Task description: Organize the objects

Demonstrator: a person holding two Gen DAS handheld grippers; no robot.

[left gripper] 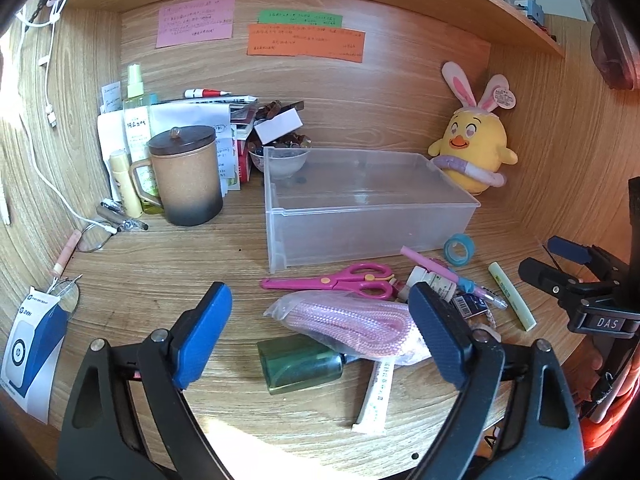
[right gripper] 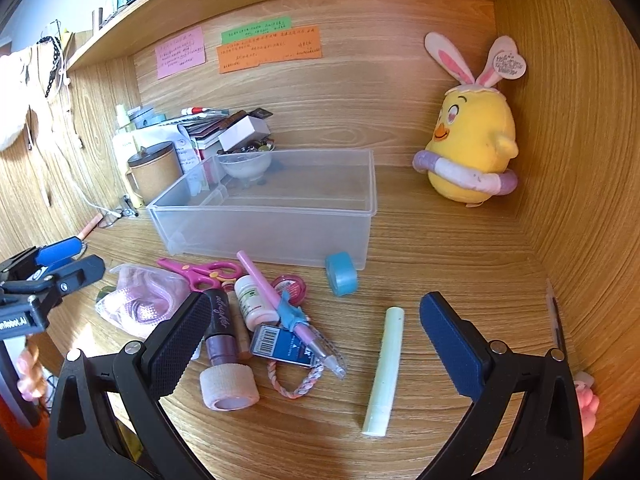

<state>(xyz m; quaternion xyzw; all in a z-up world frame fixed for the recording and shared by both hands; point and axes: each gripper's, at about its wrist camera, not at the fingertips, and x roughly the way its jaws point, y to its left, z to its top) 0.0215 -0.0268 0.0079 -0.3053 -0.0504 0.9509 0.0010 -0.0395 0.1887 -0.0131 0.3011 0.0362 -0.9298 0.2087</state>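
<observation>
Both tongs hover released above the wooden counter (right gripper: 440, 248), with nothing between their blue pads. Between the spread fingers of the left tongs (left gripper: 320, 336) lies a bagged coil of pink rope (left gripper: 352, 320), resting partly on a green glass bottle (left gripper: 300, 364) and a white ruler (left gripper: 378, 392); just beyond the rope are pink scissors (left gripper: 340, 280). Ahead of these tongs stands a clear plastic bin (left gripper: 360, 216), with a small blue tape roll (left gripper: 459, 249) just off its near right corner. The right tongs (right gripper: 316, 340) frame a pale green stick (right gripper: 386, 368) lying toward the right finger, while near the left finger sit a purple tube (right gripper: 219, 328), a roll of beige bandage (right gripper: 228, 386), a blue card (right gripper: 286, 346) and a braided bracelet (right gripper: 296, 380). Farther ahead to the right, a yellow chick plush (right gripper: 472, 148) leans in the corner.
</observation>
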